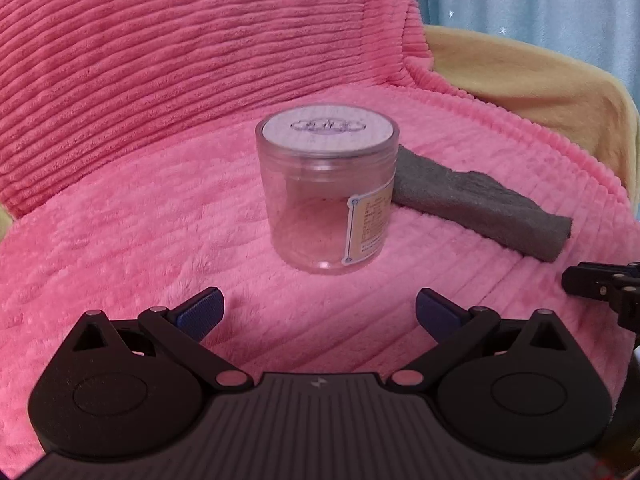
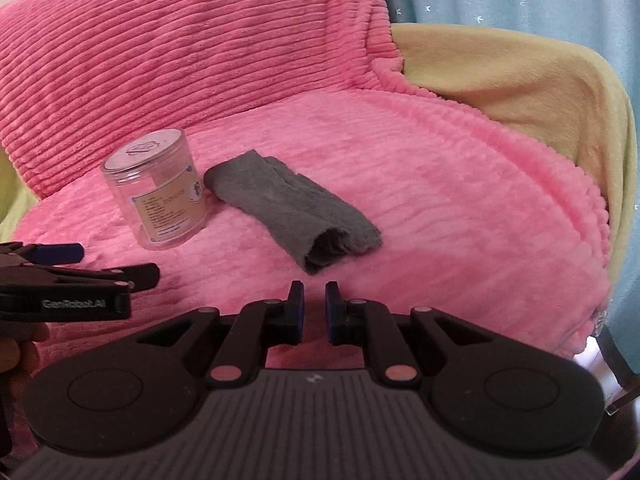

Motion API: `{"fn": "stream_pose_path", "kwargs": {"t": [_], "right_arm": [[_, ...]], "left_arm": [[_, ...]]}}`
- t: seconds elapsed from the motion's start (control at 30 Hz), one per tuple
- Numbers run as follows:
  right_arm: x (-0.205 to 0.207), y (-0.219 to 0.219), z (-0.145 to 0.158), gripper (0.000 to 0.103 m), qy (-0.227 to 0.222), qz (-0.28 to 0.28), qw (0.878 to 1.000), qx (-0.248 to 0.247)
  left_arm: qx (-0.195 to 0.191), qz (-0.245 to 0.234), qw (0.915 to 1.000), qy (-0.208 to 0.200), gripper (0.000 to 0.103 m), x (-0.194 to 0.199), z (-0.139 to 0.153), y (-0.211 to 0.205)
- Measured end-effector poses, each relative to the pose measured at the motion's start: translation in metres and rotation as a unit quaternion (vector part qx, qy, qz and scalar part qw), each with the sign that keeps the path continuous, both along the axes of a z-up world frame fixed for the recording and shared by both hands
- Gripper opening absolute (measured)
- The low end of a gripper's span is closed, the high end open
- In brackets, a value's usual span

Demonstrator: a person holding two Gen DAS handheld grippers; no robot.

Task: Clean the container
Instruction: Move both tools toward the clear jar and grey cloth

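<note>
Container (image 1: 326, 196), clear plastic with a lid and a side label too small to read, stands upright on the pink blanket (image 1: 120, 240) touching a folded grey cloth (image 1: 480, 208), ahead of the wide-open, empty left gripper (image 1: 320, 314), marked "GenRobot.AI", while the right gripper (image 2: 313, 312) is nearly closed, holding nothing.

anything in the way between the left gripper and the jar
Nothing visible. The left gripper, jaws wide open and empty, faces the clear container across bare pink blanket. The grey cloth lies behind and right of it, off that line.
</note>
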State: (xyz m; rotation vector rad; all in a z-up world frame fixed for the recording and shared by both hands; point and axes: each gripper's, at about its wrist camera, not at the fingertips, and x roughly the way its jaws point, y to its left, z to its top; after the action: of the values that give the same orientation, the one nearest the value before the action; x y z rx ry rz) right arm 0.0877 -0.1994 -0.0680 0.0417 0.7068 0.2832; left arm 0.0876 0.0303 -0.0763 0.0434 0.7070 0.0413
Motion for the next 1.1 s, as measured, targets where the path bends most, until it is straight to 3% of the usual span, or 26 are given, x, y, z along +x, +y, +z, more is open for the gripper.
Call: {"fn": "stream_pose_path", "kwargs": {"t": [0.8, 0.97, 1.1], "right_arm": [[-0.005, 0.009, -0.001, 0.009, -0.014, 0.013, 1.0, -0.019], [-0.011, 0.02, 0.003, 0.009, -0.047, 0.039, 0.997, -0.044], [-0.012, 0.037, 0.005, 0.009, -0.096, 0.08, 0.987, -0.104]], "left_arm": [[-0.006, -0.003, 1.0, 0.004, 0.103, 0.0, -0.004, 0.003], [0.019, -0.005, 0.9998, -0.006, 0.103, 0.001, -0.001, 0.006], [0.035, -0.011, 0.9992, -0.017, 0.103, 0.005, 0.001, 0.01]]}}
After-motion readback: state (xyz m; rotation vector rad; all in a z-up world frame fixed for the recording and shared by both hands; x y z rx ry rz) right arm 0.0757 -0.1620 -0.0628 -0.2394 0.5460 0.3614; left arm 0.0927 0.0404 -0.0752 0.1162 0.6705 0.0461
